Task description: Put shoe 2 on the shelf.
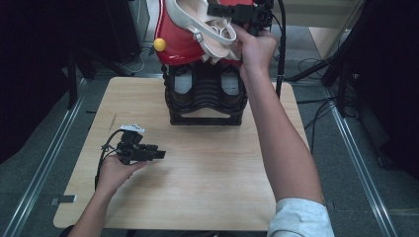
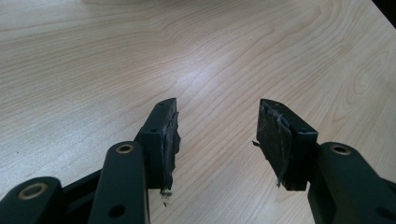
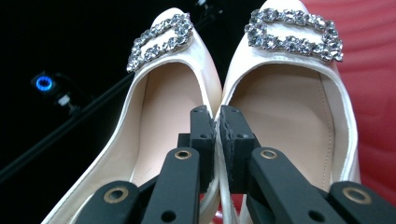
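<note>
Right gripper view: right gripper (image 3: pixel 217 122) clenched on the touching inner walls of both cream shoes (image 3: pixel 285 93) — one pinch carries the pair, raised above the black rack (image 1: pixel 206 98). Left gripper (image 1: pixel 159 154) released, idle on the counter (image 1: pixel 207 173) before that rack.

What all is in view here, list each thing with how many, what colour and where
shoes: two, cream-white with sparkly buckles, held side by side in the air above the rack, inner edges pinched together
shoe rack: one, black, at the table's far edge, a dark shoe in each of two slots
red object: one, with a yellow knob, on top of the rack
table: one, light wood
right gripper: one, black, shut on the shoes' inner edges
left gripper: one, black, open, low over the bare table at the near left
hands: two, right hand raised by the rack, left hand near the table
</note>
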Tool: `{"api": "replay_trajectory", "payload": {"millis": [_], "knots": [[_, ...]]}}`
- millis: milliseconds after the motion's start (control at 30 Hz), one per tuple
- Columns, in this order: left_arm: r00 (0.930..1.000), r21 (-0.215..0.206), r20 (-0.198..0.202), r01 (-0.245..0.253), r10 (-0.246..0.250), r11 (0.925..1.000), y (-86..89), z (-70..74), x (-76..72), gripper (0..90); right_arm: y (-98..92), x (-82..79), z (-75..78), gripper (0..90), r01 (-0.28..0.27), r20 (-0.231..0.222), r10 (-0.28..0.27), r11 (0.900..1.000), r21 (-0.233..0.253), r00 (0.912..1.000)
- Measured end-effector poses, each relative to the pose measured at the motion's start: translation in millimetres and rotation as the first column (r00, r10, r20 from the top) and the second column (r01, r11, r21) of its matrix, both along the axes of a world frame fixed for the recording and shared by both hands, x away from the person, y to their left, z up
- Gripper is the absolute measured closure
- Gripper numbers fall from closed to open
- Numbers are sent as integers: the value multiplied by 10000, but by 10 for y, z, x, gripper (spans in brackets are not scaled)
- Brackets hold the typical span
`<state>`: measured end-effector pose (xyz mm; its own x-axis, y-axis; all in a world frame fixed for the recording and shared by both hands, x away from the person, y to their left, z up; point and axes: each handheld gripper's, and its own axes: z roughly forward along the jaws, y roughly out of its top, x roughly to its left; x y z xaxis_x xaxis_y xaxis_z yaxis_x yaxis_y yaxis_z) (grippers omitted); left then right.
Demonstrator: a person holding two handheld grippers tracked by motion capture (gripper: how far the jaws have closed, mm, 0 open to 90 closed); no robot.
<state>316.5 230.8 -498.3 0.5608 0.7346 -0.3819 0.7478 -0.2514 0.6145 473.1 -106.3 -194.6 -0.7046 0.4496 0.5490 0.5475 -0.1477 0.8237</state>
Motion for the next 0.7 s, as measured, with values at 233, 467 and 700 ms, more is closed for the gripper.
{"api": "replay_trajectory", "payload": {"millis": [233, 467, 700], "knots": [[9999, 27, -77, 105, -105, 9999, -13, -15, 8, 485, -77, 150, 60, 864, 1025, -83, -1024, 9946, 146, 9947], [9999, 35, -65, 144, -144, 9999, -24, -20, 13, 486, -110, 289, 85, 864, 2032, -55, -2032, 9791, -30, 9791], [9998, -42, -70, 160, -161, 9999, -50, -23, 19, 486, -10, 351, 55, 864, 2933, -122, -2932, 9559, 119, 9560]]}}
